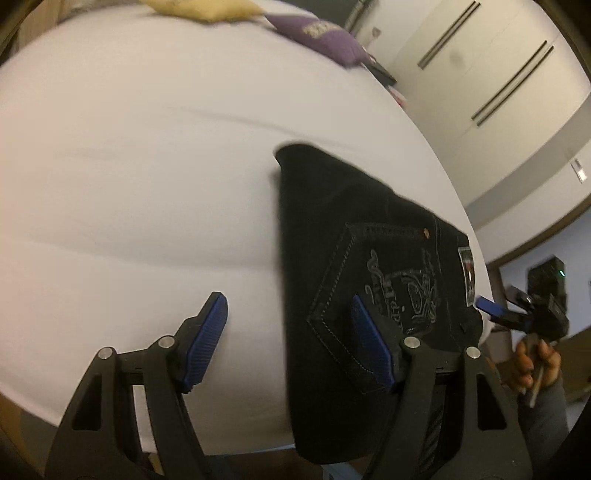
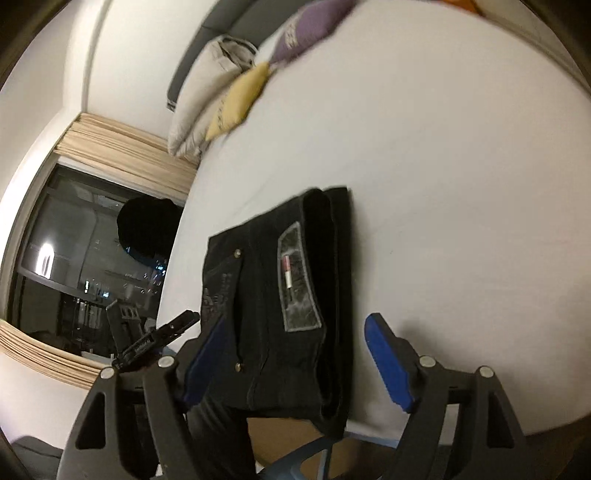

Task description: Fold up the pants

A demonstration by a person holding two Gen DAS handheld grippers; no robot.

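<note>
Folded black denim pants [image 1: 373,258] are seen at the near edge of the white-sheeted bed [image 1: 147,184], long axis running away from both grippers; left gripper [image 1: 288,343] and right gripper [image 2: 295,358] are held wide open, nothing gripped.

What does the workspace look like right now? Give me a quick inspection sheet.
Surface: white bed sheet, lightly creased.
Job's things: black pants folded into a compact stack at the bed's near edge.
Clutter: purple cushion, yellow cushion, grey pillows at the far end.
Grippers: left gripper open, one pad over the pants; right gripper open, astride the stack.
Cables: nothing seen.
Surroundings: dark window, wall panels.
</note>
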